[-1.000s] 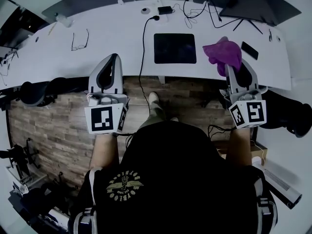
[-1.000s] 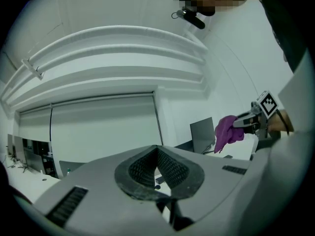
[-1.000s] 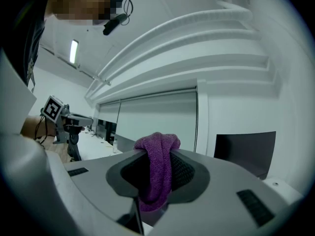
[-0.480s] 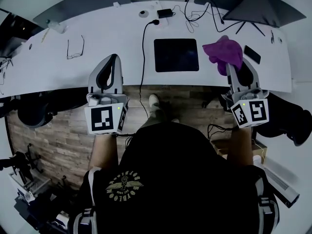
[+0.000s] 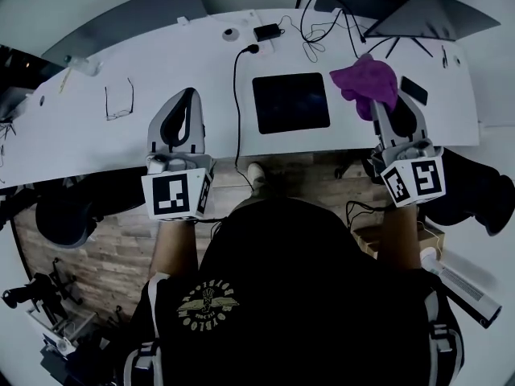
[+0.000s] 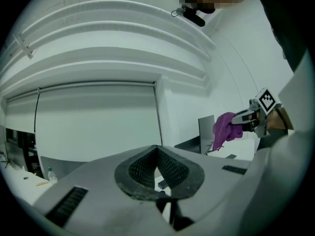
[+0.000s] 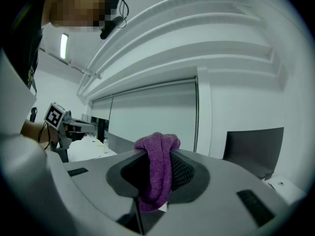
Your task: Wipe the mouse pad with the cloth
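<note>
The black mouse pad lies flat on the white desk, near its front edge. My right gripper is to the pad's right, raised off the desk and shut on the purple cloth. In the right gripper view the cloth is bunched between the jaws of the right gripper and droops over them. My left gripper is held to the pad's left, shut with nothing in it. In the left gripper view the left gripper has its tips together, and the cloth shows far right.
A black cable runs down the desk just left of the pad from an adapter. Glasses lie at far left. A dark phone lies right of the cloth, and a laptop with cables stands at back right.
Both grippers have come forward from the desk's front edge to over the desktop. The right one still holds the cloth, and the left is still shut and empty.
</note>
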Demonstrator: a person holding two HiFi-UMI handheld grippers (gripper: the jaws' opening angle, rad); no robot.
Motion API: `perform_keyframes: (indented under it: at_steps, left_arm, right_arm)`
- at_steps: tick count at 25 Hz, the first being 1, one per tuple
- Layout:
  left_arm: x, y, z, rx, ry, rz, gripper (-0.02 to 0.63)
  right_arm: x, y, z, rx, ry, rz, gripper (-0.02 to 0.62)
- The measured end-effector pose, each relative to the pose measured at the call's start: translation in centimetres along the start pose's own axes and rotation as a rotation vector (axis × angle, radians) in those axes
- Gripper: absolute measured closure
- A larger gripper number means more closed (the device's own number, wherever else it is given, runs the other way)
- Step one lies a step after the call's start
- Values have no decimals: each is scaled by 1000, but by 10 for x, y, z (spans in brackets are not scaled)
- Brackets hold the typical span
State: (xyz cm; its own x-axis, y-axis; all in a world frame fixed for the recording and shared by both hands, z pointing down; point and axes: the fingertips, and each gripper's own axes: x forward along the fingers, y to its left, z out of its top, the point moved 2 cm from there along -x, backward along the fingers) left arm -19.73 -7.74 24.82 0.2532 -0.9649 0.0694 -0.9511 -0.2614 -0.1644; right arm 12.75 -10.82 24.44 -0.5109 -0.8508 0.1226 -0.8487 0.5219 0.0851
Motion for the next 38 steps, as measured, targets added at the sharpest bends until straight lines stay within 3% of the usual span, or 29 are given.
perform_keyframes:
  at_steps: [8, 16, 28, 38]
  left_arm:
    - [31, 22, 4, -12, -48, -74, 604]
    - [49, 25, -11, -44, -25, -112, 604]
    - [61, 39, -46, -64, 40, -54, 604]
    - [90, 30, -73, -57, 107, -63, 604]
  right_arm:
    - [15, 9, 24, -23, -36, -64, 506]
    - [31, 18, 17, 0, 4, -56, 506]
    - [80, 33, -32, 65, 66, 66, 506]
    - [114, 36, -80, 76, 133, 170, 506]
